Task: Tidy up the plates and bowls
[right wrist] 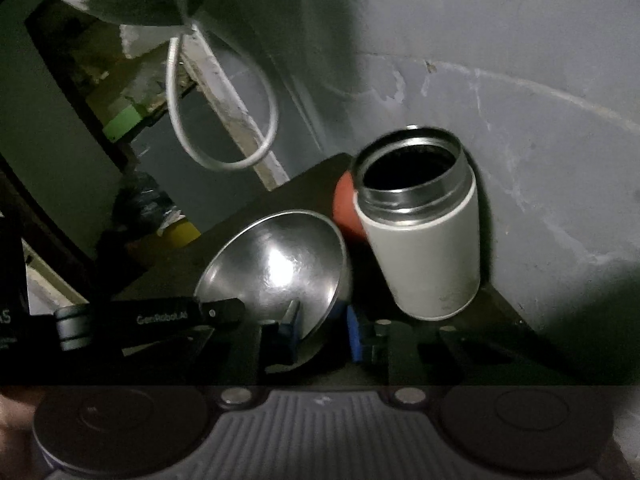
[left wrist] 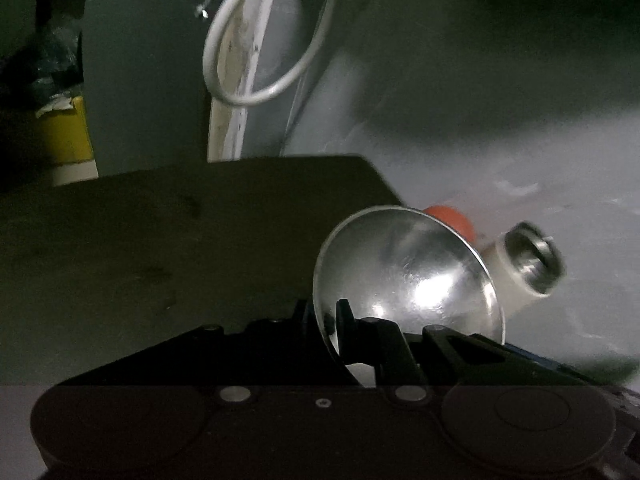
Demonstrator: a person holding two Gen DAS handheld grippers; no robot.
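Note:
A shiny steel bowl [left wrist: 408, 272] is tilted on edge over the dark table [left wrist: 160, 240], its hollow facing the left wrist camera. My left gripper [left wrist: 326, 316] is shut on its lower left rim. In the right wrist view the same bowl [right wrist: 276, 268] leans left. My right gripper [right wrist: 320, 328] pinches the bowl's lower rim between its blue pads [right wrist: 354, 336]. The left gripper [right wrist: 224, 308] reaches in from the left to the bowl's edge.
A white steel tumbler [right wrist: 420, 248], mouth open, stands right of the bowl, close to the grey wall [right wrist: 520, 120]. An orange-red round thing [right wrist: 346, 208] sits behind them. A white hose loop [right wrist: 224, 160] hangs beyond the table's far edge, a yellow container [left wrist: 68, 132] below.

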